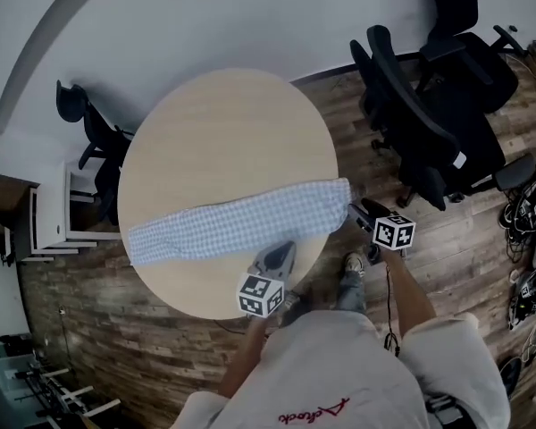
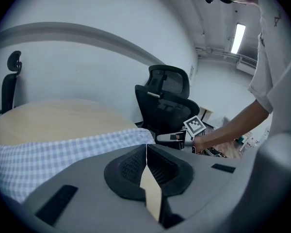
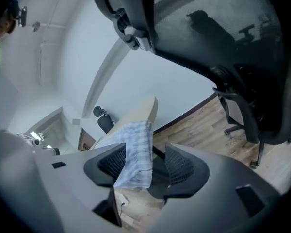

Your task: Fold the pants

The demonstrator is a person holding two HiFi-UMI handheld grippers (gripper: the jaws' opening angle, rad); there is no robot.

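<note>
The blue-and-white checked pants [image 1: 241, 222] lie stretched in a long band across the round wooden table [image 1: 223, 123], with their right end drooping over the table's edge. My left gripper [image 1: 281, 250] hovers over the near edge of the band, jaws shut with nothing between them [image 2: 146, 152]; the cloth [image 2: 48, 154] spreads to its left. My right gripper [image 1: 355, 211] is at the hanging right end. It stands open [image 3: 145, 163], and the pants' end [image 3: 136, 149] shows between its jaws without the pads pressing on it. The left gripper view also catches the right gripper [image 2: 177, 139].
Black office chairs [image 1: 420, 123] stand close to the table's right side, one right behind my right gripper [image 3: 223, 42]. Another black chair [image 1: 94, 137] and a white shelf unit [image 1: 54, 217] sit at the left. Cables [image 1: 527, 231] lie on the wooden floor at the far right.
</note>
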